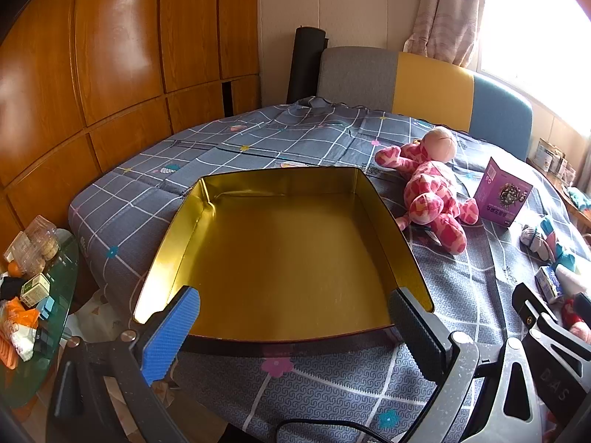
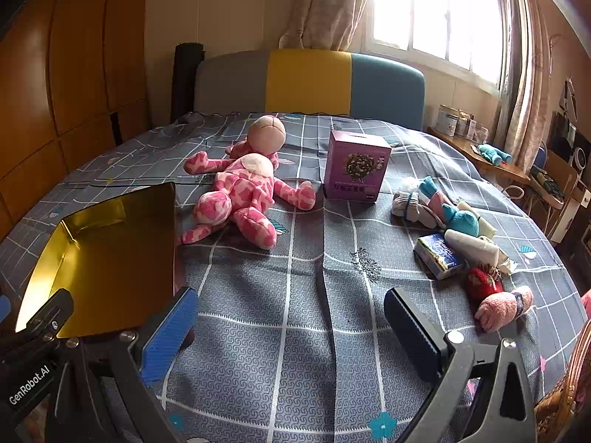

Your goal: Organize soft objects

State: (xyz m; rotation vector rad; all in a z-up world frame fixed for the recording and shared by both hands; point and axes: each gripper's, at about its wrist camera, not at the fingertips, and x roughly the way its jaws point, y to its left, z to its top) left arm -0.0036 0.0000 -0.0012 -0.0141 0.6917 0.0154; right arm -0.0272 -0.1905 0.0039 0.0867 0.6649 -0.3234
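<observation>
An empty gold tin box [image 1: 280, 258] lies on the bed; in the right wrist view the box [image 2: 107, 251] is at the left. My left gripper [image 1: 291, 328] stands open over the box's near rim, holding nothing. A pink spotted plush toy [image 1: 432, 192] lies on its back just right of the box, and the right wrist view has the plush [image 2: 243, 192] at centre. My right gripper [image 2: 291, 328] is open above bare bedcover. Rolled socks [image 2: 424, 203], a pink sock [image 2: 506, 306] and a red soft item [image 2: 482, 282] lie at the right.
A purple carton [image 2: 356, 164] stands behind the plush. A tissue pack [image 2: 437, 254] and a white roll [image 2: 472, 247] lie among the socks. The grey checked bedcover [image 2: 288, 295] spreads below. A cluttered glass side table [image 1: 33, 295] stands left of the bed.
</observation>
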